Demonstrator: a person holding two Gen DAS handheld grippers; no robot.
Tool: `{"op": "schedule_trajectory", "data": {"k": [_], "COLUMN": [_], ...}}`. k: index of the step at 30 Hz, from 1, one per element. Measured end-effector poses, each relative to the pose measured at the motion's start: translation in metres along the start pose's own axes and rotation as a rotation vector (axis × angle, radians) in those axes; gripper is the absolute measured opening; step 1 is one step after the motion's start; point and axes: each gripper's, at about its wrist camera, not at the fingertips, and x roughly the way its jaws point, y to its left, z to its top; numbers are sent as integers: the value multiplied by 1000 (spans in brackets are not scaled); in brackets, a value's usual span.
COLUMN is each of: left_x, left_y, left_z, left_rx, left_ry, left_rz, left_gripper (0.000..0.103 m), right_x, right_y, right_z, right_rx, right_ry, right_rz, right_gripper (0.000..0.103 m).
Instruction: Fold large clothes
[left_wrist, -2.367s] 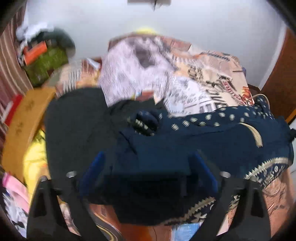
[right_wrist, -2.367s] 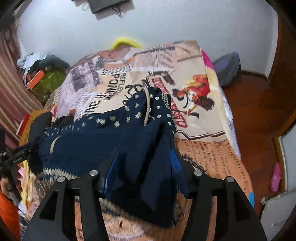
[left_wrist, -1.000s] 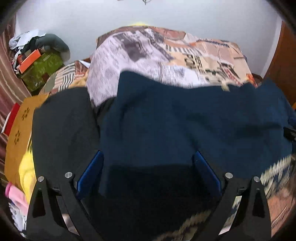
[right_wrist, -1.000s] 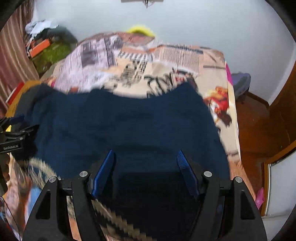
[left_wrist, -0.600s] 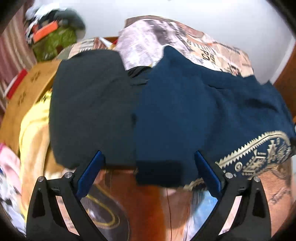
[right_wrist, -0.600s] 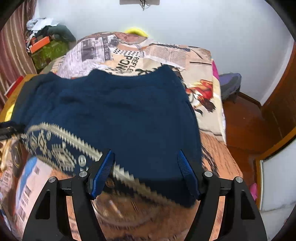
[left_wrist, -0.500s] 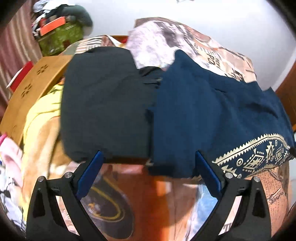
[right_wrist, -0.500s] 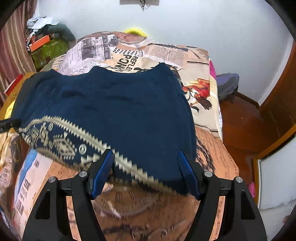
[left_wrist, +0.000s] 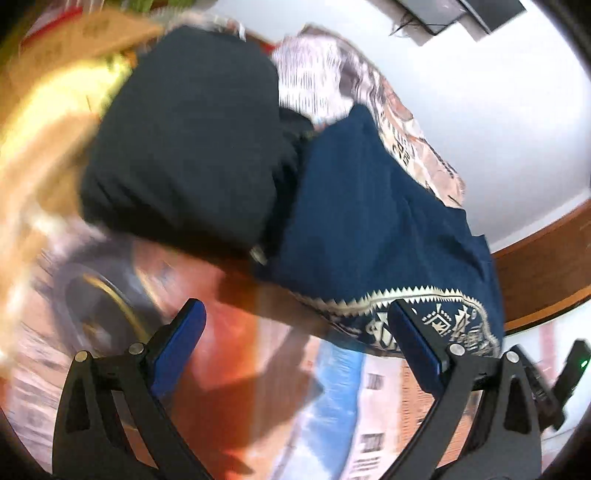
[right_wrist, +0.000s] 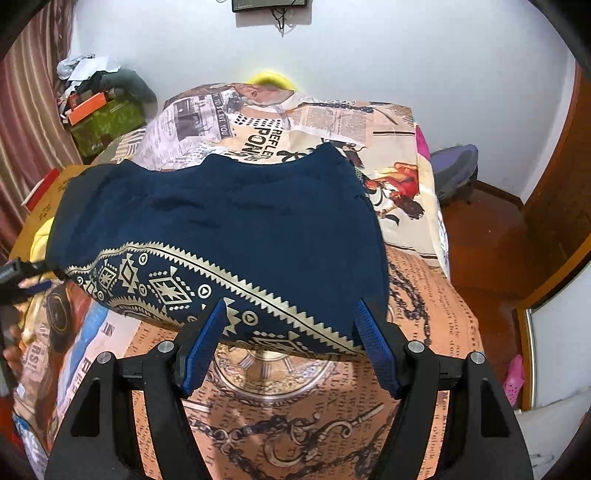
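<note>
White wall (right_wrist: 406, 55) backs a bed (right_wrist: 332, 406) spread with a newspaper-print sheet in cream, orange and brown.

At far left in the right wrist view, a striped curtain (right_wrist: 26, 122) hangs beside a heap of clutter (right_wrist: 99, 103): an orange box, a green bag, grey and white cloth, too jumbled to sort. Below it the left gripper (right_wrist: 22, 280) pokes in from the frame edge, mostly cut off. The left wrist view is smeared by motion on its left side; a yellow and tan blur there cannot be made out. A black garment (left_wrist: 184, 147) lies on the bed, its right edge touching the navy cloth (right_wrist: 229, 218).

That cloth lies spread flat across the middle of the bed, its gold-patterned hem toward the cameras. In the left wrist view, the left gripper (left_wrist: 295, 332) hangs with fingers wide and nothing between them. The right gripper (right_wrist: 291, 332) is spread wide too, above the hem, gripping nothing.

At right, a purple bag (right_wrist: 454, 173) sits on the wooden floor (right_wrist: 491, 236), half hidden by the bed. A wooden door (right_wrist: 561, 184) is cut off by the frame.
</note>
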Motion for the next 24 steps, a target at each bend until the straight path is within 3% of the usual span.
{"op": "schedule_trajectory", "data": {"k": [3,9,12,14,16,19,24], "left_x": [25,54,62,66,68,63,35], "left_y": [-3,-23,-25,-25,-26,-30,-47], "left_z": [-5,-1,4,7,9,10,6], "left_rx": [-47,-102,-155,-188,-203,-233,-206], "left_ry": [34,3,-24,-50,-49,-38,-111], "left_rz": [-63,-167,-188,-167,-155,-148,-96], "left_gripper": [94,92,86,77,57,39,16], "right_x": [6,12,13,13,12,8,1], "right_y": [5,9,9,9,10,12,14], "right_z": [0,-1,-1,-2,-3,-5,-6], "right_rx": [2,3,10,11,11,5,13], "right_ry": [8,15,26,28,29,31,34], "right_rz": [18,25,32,36,38,37,63], "right_gripper": [68,68,68,68,68,68,68]}}
